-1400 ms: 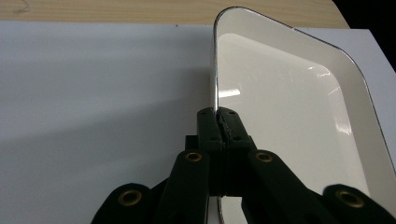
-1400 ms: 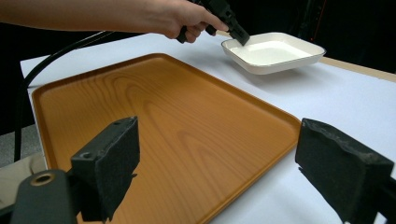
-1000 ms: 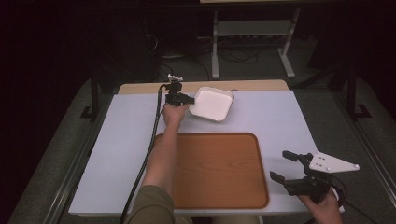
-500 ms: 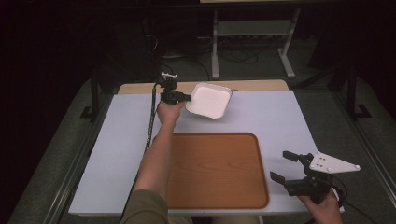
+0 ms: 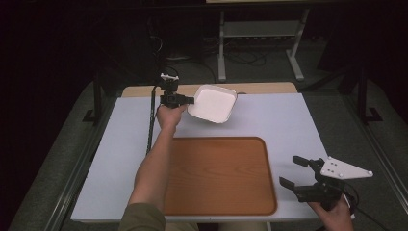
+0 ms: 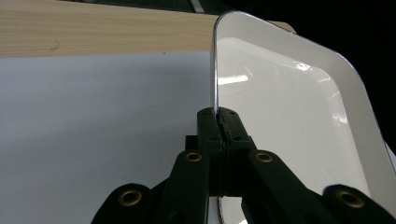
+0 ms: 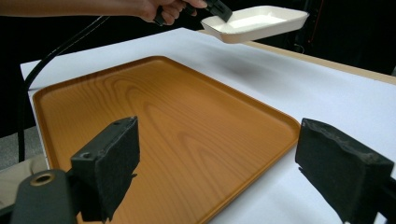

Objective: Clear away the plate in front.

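- White square dish (image 5: 212, 103) is clamped at its rim by left claw (image 5: 188, 100), held beyond the wooden tray (image 5: 221, 175).
- Dish should be kept level while carried.
- Right claw (image 5: 294, 172) is held apart, empty, beside the tray.

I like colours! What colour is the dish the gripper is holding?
White; the dish shows best in the left gripper view.

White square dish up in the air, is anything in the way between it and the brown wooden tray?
Nothing visible. The left gripper holds the white square dish by its rim above the white table, and the brown wooden tray lies bare.
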A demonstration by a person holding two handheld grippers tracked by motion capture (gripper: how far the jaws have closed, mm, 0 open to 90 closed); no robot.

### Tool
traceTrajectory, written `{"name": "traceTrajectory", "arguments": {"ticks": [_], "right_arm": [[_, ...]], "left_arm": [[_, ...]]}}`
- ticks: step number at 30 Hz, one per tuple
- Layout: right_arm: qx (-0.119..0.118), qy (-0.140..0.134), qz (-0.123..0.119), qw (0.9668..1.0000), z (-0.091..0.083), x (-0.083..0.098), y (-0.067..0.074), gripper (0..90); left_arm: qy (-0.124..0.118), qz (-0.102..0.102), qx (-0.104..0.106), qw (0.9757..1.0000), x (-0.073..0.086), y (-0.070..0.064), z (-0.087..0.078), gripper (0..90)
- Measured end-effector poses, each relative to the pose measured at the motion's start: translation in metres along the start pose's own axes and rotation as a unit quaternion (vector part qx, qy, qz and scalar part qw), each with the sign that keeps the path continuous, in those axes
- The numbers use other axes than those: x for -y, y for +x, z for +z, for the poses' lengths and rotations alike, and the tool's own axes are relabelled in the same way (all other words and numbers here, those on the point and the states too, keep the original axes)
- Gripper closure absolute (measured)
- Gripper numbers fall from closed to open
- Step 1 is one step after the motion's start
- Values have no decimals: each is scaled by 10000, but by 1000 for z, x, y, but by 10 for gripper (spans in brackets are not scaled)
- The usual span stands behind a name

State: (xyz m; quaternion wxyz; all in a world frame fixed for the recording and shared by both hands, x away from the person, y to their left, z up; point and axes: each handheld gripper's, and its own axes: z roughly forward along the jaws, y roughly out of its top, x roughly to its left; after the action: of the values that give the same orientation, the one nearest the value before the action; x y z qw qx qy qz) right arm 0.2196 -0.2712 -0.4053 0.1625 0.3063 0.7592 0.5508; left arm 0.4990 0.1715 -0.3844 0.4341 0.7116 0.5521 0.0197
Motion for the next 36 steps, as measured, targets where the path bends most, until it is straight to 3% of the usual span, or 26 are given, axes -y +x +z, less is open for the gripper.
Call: {"name": "traceTrajectory", "arguments": {"ticks": [5, 36], "right_arm": [[-3, 6, 7, 10000, 1, 0, 1, 131], [-35, 28, -22, 10000, 5, -2, 6, 131]], "left_arm": [[32, 5, 143, 9999, 5, 2, -11, 893], [-177, 128, 260, 9994, 30, 10, -63, 893]]}}
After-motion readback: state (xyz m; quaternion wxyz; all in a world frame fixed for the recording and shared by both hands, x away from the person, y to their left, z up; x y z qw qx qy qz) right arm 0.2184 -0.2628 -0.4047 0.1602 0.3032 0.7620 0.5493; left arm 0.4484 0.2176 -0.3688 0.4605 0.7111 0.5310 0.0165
